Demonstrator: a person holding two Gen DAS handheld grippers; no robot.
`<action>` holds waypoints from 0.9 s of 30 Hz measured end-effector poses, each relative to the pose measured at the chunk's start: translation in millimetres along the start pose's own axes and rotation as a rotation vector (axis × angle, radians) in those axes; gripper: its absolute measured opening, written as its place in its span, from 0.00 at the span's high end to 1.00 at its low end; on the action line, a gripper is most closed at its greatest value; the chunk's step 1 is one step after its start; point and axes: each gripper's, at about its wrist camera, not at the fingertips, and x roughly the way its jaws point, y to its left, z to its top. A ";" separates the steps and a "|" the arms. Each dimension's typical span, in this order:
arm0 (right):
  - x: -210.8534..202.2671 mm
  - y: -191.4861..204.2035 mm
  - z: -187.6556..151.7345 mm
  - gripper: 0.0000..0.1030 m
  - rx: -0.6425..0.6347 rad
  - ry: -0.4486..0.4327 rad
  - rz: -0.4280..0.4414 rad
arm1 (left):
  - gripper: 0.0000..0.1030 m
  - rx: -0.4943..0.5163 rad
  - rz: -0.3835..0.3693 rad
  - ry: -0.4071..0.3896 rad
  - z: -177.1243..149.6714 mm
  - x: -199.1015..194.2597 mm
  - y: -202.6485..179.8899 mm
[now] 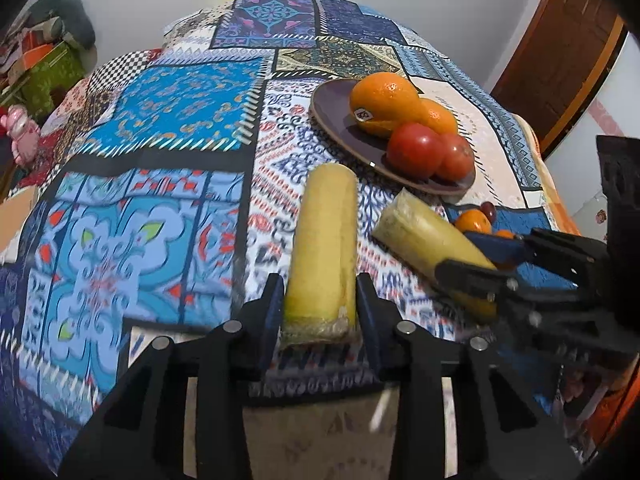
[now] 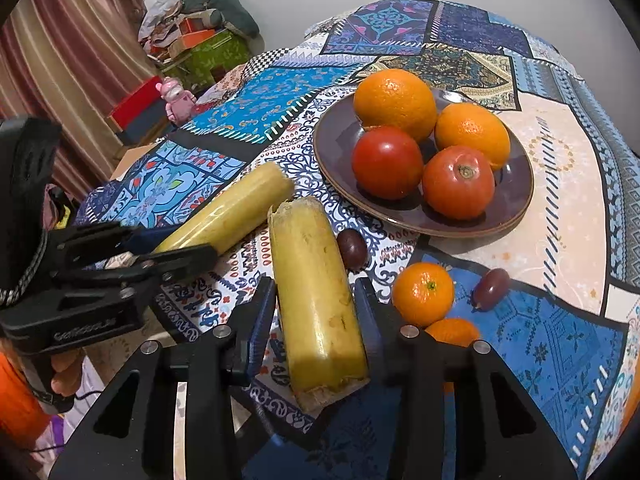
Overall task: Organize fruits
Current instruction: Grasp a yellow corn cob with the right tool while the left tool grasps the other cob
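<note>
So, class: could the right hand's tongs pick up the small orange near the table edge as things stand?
Probably not yet. The right tongs are shut on a sugarcane piece. The small orange lies just to their right with nothing over it, so the way looks free once the cane is set down.

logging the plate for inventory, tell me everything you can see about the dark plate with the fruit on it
The plate is round, shallow and dark purple-brown with a thin lighter rim, glossy like glazed ceramic. It sits flat on the patterned tablecloth, beyond both sugarcane pieces and apart from them. It carries two oranges at the far side and two tomatoes nearer the camera, clustered and touching. One orange bears a small sticker in the left wrist view. Neither tongs touches the plate.
</note>
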 end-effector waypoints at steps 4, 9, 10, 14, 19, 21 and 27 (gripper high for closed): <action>-3.0 2.9 -1.2 0.65 -0.002 0.018 0.011 | 0.66 -0.017 0.000 0.001 -13.8 -12.6 1.7; -5.1 5.1 -1.2 0.66 0.002 0.038 0.032 | 0.66 0.006 0.001 0.007 -25.9 -24.2 -1.9; -5.2 5.8 -1.1 0.66 -0.001 0.039 0.031 | 0.66 0.011 -0.002 0.007 -26.9 -25.4 -1.9; 2.9 8.4 0.9 0.64 -0.022 0.064 0.014 | 0.66 0.015 -0.008 0.011 -25.4 -23.6 -1.3; 17.6 7.2 4.6 0.64 -0.012 0.082 0.023 | 0.66 0.009 -0.015 0.022 -16.0 -10.1 -0.5; 20.9 8.7 6.6 0.64 -0.019 0.074 0.023 | 0.66 0.011 -0.017 0.021 -12.4 -3.9 -0.8; 25.2 9.3 7.7 0.65 -0.025 0.057 0.028 | 0.66 0.006 -0.023 0.009 -6.4 7.5 -0.6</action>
